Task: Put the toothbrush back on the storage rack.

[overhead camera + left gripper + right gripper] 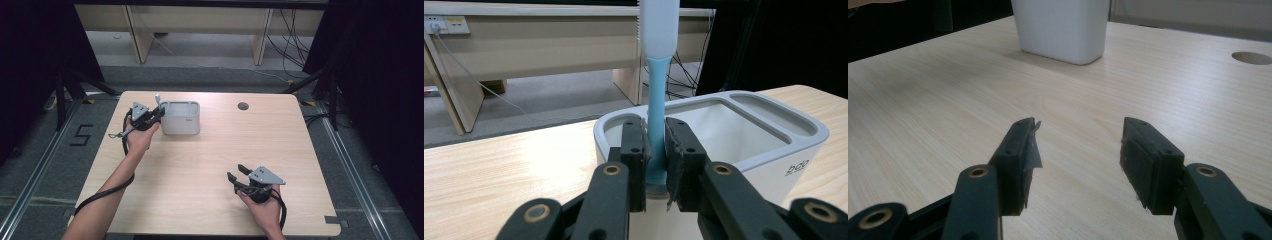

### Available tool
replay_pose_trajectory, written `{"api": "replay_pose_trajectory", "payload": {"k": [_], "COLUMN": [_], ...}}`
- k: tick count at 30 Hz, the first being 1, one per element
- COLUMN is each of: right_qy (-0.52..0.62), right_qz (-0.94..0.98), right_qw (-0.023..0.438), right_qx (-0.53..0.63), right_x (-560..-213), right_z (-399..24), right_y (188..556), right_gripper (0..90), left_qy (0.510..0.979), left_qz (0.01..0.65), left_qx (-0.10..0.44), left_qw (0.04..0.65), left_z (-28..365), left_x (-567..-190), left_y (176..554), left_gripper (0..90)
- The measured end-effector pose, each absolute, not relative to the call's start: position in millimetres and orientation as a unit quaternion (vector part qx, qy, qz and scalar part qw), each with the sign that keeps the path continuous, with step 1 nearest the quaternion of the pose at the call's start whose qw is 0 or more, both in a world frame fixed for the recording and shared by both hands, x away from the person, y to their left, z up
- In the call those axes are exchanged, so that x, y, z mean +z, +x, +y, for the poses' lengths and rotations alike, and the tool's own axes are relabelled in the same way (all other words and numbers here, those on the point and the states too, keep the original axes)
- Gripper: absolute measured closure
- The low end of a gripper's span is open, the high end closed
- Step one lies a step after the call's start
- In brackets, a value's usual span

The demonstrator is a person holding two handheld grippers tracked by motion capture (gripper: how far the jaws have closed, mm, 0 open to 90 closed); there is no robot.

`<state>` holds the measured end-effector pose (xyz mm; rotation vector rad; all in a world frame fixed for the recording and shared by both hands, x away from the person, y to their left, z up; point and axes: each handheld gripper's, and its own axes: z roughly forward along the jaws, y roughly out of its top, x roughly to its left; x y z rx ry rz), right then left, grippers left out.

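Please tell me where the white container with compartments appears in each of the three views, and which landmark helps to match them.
High view: the white container stands on the far left part of the table, right beside the left gripper.
Left gripper view: it is at centre right, just behind the jaws shut on a blue toothbrush.
Right gripper view: its lower wall is at top centre.
Shared landmark: the round hole in the table.
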<state>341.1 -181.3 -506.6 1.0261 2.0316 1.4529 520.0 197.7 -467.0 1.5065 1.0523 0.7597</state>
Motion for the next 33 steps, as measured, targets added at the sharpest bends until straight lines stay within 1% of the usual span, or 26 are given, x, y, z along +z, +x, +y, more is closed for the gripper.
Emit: {"api": "replay_pose_trajectory", "payload": {"k": [9, 11, 13, 14, 15, 16, 20, 29, 30, 31, 33], "right_qy": [0.373, 0.369, 0.374, 0.370, 0.370, 0.383, 0.386, 0.384, 0.377, 0.376, 0.374], "right_qz": [0.737, 0.738, 0.737, 0.738, 0.738, 0.735, 0.734, 0.735, 0.737, 0.737, 0.737], "right_qw": [0.220, 0.226, 0.220, 0.226, 0.226, 0.216, 0.213, 0.215, 0.221, 0.217, 0.224], "right_qx": [0.519, 0.518, 0.518, 0.517, 0.517, 0.516, 0.517, 0.516, 0.516, 0.518, 0.517], "right_x": [-505.9, -505.8, -505.9, -505.9, -506.0, -505.8, -505.7, -505.7, -505.8, -505.9, -505.7], "right_z": [-181.8, -182.3, -181.8, -182.3, -182.2, -181.0, -180.3, -180.4, -181.2, -180.8, -181.5], "right_y": [340.1, 340.5, 340.0, 340.5, 340.4, 338.4, 338.0, 338.5, 339.5, 339.8, 339.9], "right_gripper": [48.9, 48.9, 48.8, 48.8, 48.8, 48.8, 48.8, 48.6, 48.6, 48.5, 48.5], "left_qy": [0.633, 0.630, 0.630, 0.629, 0.630, 0.629, 0.625, 0.617, 0.616, 0.616, 0.613], "left_qz": [0.446, 0.449, 0.449, 0.450, 0.449, 0.449, 0.453, 0.460, 0.461, 0.461, 0.463], "left_qx": [0.323, 0.323, 0.324, 0.325, 0.327, 0.327, 0.329, 0.331, 0.331, 0.331, 0.333], "left_qw": [0.544, 0.545, 0.544, 0.544, 0.543, 0.544, 0.544, 0.546, 0.547, 0.546, 0.547], "left_z": [198.4, 198.6, 198.9, 199.1, 199.4, 199.6, 200.8, 202.2, 202.2, 202.5, 202.8], "left_x": [-466.8, -466.7, -466.1, -465.8, -465.5, -465.1, -463.5, -462.5, -462.2, -461.8, -460.8], "left_y": [518.9, 518.5, 517.9, 517.5, 517.3, 517.0, 515.5, 511.3, 510.7, 510.1, 508.3], "left_gripper": [78.0, 77.6, 76.9, 76.3, 75.6, 75.0, 72.4, 64.1, 63.2, 62.5, 60.9]}}
